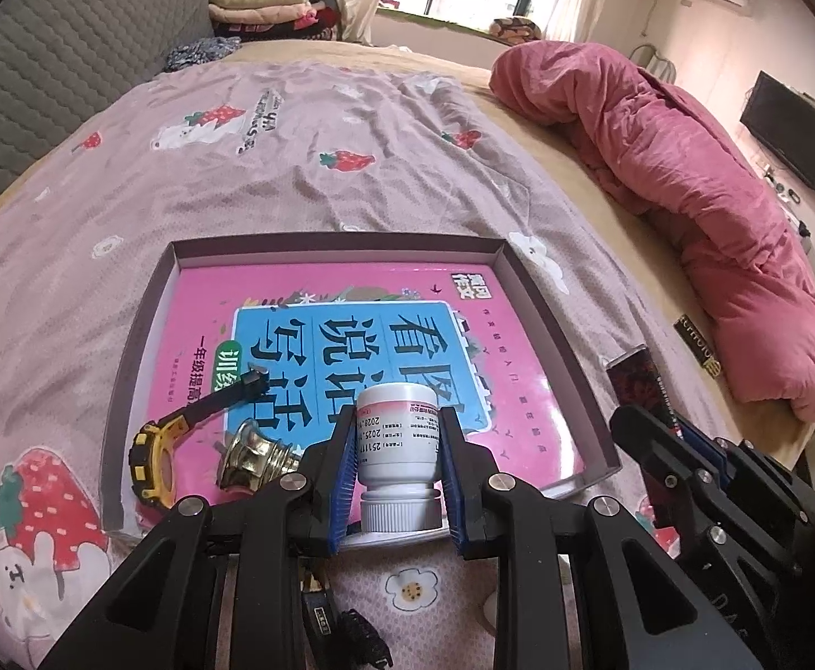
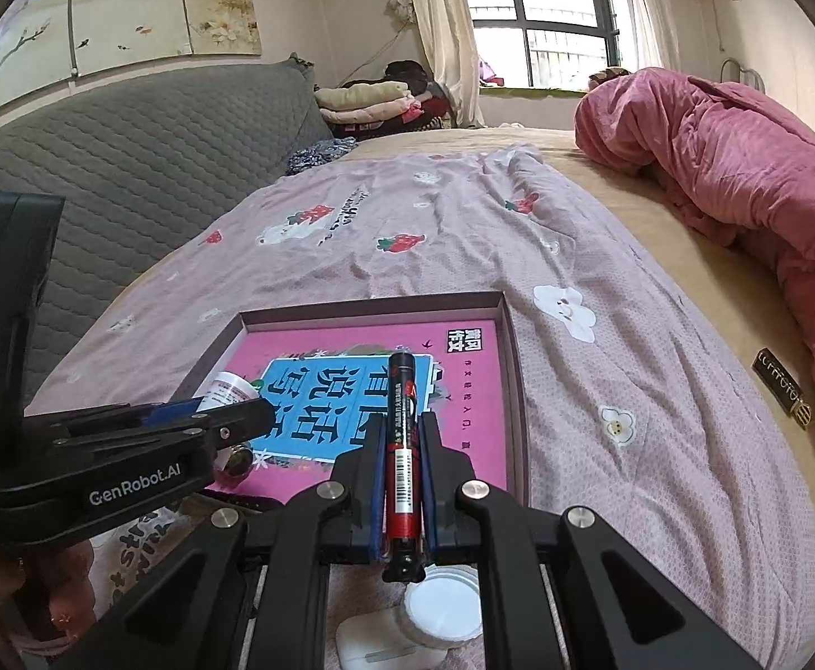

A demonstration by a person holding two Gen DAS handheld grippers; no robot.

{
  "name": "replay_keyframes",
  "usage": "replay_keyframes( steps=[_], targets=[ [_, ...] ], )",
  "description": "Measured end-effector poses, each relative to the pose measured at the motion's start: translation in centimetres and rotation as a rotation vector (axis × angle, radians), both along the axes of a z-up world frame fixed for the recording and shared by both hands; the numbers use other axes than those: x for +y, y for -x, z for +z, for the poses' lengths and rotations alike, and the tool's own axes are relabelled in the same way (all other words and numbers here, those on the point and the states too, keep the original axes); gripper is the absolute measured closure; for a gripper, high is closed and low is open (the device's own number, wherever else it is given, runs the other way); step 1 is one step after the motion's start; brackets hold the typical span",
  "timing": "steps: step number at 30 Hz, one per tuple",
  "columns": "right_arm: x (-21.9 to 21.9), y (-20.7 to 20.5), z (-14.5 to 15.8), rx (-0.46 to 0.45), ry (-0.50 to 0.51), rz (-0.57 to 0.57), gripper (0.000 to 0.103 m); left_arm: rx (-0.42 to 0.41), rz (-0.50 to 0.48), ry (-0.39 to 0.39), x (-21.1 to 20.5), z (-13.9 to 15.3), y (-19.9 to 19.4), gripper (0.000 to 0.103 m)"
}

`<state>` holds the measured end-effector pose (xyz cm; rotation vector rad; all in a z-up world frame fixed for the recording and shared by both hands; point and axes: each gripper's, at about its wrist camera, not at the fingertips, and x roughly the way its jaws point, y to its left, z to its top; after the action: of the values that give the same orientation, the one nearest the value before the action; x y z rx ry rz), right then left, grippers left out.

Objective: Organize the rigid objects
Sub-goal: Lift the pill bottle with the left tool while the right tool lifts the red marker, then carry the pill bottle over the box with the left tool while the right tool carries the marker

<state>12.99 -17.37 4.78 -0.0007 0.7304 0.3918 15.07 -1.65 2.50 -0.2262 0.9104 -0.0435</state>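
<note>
My left gripper is shut on a white pill bottle, held with its ribbed cap toward the camera, over the near edge of a shallow box. A pink book lines the box. On it lie a yellow tape measure and a brass bell-shaped piece. My right gripper is shut on a red and black marker that points toward the box. In the right wrist view the left gripper and the bottle show at the left.
The box rests on a strawberry-print sheet on a bed. A pink quilt is heaped along the right side. A white round lid and a flat white item lie under the right gripper. Small black objects lie beneath the left gripper.
</note>
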Motion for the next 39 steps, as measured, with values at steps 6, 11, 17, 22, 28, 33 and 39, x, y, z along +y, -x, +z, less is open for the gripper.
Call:
replay_keyframes(
  steps=[6, 11, 17, 22, 28, 33, 39],
  targets=[
    [-0.2, -0.4, -0.2, 0.004, 0.003, -0.006, 0.092, 0.019, 0.005, -0.009, -0.1, -0.8, -0.5, 0.075],
    [0.0, -1.0, -0.7, 0.019, 0.016, -0.005, 0.092, 0.038, 0.003, -0.019, -0.2, -1.5, -0.8, 0.075],
    [0.3, -1.5, -1.6, 0.026, 0.018, 0.028, 0.092, 0.043, -0.006, -0.009, -0.2, -2.3, -0.9, 0.075],
    [0.4, -1.9, -2.4, 0.046, 0.021, 0.021, 0.092, 0.047, -0.019, -0.007, -0.2, -2.9, -1.2, 0.075],
    [0.0, -2.2, -3.0, 0.063, 0.020, 0.006, 0.092, 0.069, -0.033, -0.005, -0.5, -4.1, -1.9, 0.075],
    [-0.1, -2.6, -3.5, 0.075, 0.021, -0.002, 0.092, 0.090, -0.061, -0.016, -1.1, -5.1, -2.2, 0.075],
    [0.4, -2.9, -3.7, 0.076, 0.031, 0.006, 0.092, 0.117, -0.081, -0.003, -1.5, -6.2, -2.3, 0.075]
  ],
)
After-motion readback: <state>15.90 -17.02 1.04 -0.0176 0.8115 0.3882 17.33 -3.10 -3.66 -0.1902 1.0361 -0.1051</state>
